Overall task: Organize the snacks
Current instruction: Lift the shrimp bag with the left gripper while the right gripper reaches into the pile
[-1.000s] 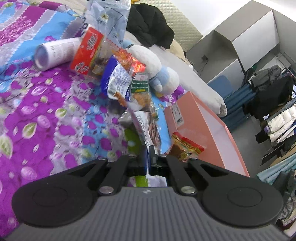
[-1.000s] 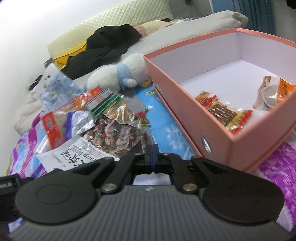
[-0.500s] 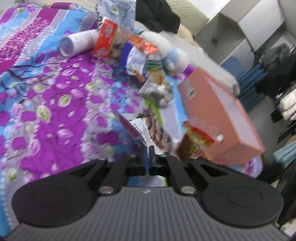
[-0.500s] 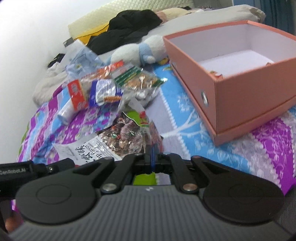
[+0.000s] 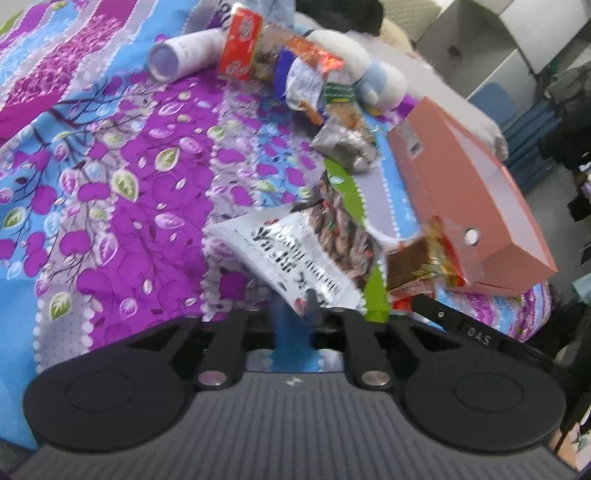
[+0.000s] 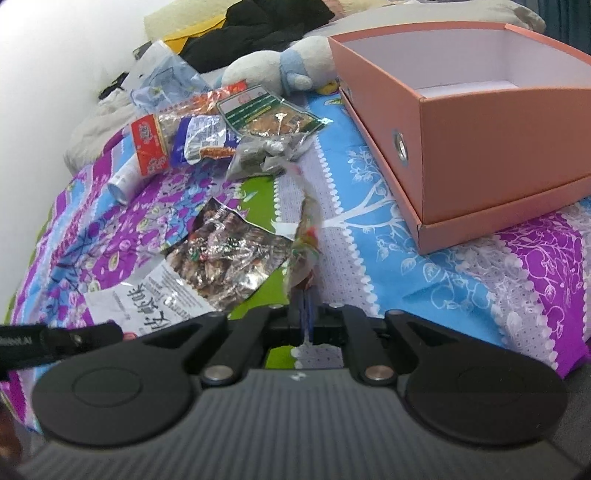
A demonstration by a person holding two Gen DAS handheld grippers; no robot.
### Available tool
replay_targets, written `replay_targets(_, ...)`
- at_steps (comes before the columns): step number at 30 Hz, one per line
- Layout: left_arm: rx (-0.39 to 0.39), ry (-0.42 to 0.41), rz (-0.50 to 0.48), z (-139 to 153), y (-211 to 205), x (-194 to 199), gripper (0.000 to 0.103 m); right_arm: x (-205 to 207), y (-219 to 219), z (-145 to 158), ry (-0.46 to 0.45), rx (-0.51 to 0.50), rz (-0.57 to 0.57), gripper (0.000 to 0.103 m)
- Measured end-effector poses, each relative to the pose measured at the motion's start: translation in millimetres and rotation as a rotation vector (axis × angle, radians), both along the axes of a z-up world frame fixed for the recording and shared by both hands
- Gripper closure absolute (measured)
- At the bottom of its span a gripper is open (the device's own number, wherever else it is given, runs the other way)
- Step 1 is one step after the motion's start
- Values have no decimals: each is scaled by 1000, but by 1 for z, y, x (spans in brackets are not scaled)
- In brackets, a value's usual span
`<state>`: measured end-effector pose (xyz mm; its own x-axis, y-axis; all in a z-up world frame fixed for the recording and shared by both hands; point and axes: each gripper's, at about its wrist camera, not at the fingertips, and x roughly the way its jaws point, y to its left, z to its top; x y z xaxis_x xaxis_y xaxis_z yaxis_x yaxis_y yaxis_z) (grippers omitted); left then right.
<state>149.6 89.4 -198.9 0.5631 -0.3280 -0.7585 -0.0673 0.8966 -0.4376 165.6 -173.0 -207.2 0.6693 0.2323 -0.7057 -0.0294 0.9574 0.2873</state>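
Note:
My left gripper (image 5: 312, 314) is shut on the corner of a white and silver snack bag (image 5: 306, 251) with black lettering, held above the bedspread. The same bag shows in the right wrist view (image 6: 207, 269). My right gripper (image 6: 304, 314) is shut on the edge of a red and gold snack packet (image 6: 306, 240), seen edge-on; it also shows in the left wrist view (image 5: 424, 262), in front of the pink box (image 5: 476, 199). The pink box (image 6: 480, 147) stands open to the right, apart from both bags.
A pile of snack packets (image 6: 207, 136) lies at the back with a white tube (image 5: 184, 55), a silver packet (image 5: 347, 147) and a plush toy (image 6: 273, 66). Dark clothes (image 6: 266, 26) lie behind. The bed edge drops off right of the box.
Both grippers have pulled back from the box and pile, each carrying its packet. The white bag has lifted off the bedspread, and the box interior is now mostly out of sight.

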Motion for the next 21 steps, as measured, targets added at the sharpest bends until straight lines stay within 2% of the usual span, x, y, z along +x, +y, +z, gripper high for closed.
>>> replay_targets(1, 13, 12, 7, 0, 0, 1, 41, -2, 0, 0, -3, -6, 9, 78)
replay_targets(2, 28, 13, 17, 2, -1, 0, 33, -4, -1, 0, -8, -10, 20, 69)
replay_targets(3, 44, 4, 30, 4, 0, -2, 26, -7, -1, 0, -16, -15, 28, 51)
replay_targets(4, 51, -6, 34, 7, 0, -3, 21, -10, -1, 0, -26, -21, 34, 41)
replay_targets(7, 50, -19, 32, 12, 4, -5, 12, -18, 0, 1, -58, -60, 71, 31)
replay_targets(14, 115, -69, 11, 19, 3, 8, 6, -21, 9, 0, -131, -153, 115, 30)
replay_targets(17, 137, -83, -44, 17, -4, 22, 6, -16, 14, -1, -160, -217, 129, 30)
replay_targets(21, 164, -103, -145, 15, -19, 40, 6, -6, 13, -3, -177, -217, 117, 31)
